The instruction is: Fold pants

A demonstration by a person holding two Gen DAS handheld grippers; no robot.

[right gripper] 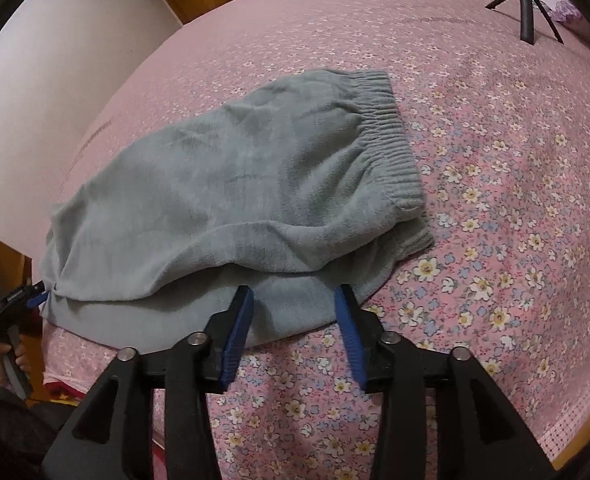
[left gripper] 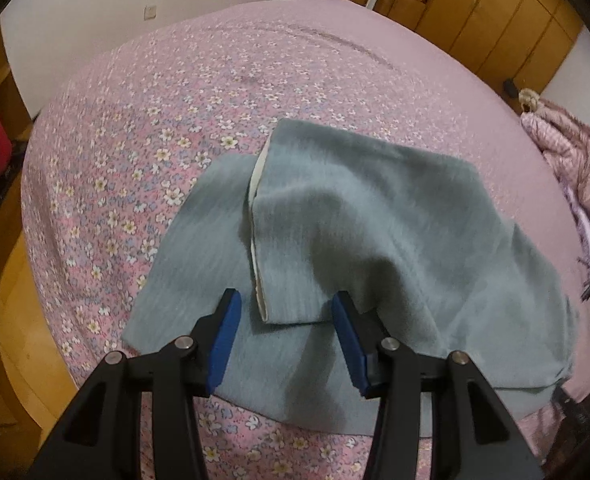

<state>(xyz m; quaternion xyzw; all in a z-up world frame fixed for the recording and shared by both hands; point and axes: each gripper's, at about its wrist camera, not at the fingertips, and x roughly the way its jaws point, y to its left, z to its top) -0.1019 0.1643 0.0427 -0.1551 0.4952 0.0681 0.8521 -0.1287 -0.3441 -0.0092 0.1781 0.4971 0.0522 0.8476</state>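
Observation:
Grey fleece pants (left gripper: 375, 220) lie folded over on a pink floral bed (left gripper: 135, 140). In the left wrist view the top layer's edge shows a white lining strip (left gripper: 256, 216). Its near corner sits between the fingers of my left gripper (left gripper: 287, 314), which is open and holds nothing. In the right wrist view the pants (right gripper: 223, 184) show a ribbed elastic waistband (right gripper: 391, 136) at the far right. My right gripper (right gripper: 294, 300) is open at the near edge of the lower layer. The left gripper's blue fingertip (right gripper: 37, 299) shows at the pants' left end, with a hand (right gripper: 5, 360) holding that tool.
A black tripod (right gripper: 527, 8) stands on the bed at the far right. A pink padded jacket (left gripper: 567, 152) lies at the bed's right edge. Wooden wardrobes (left gripper: 495, 20) line the far wall. The wooden bed frame (left gripper: 11, 340) and floor lie to the left.

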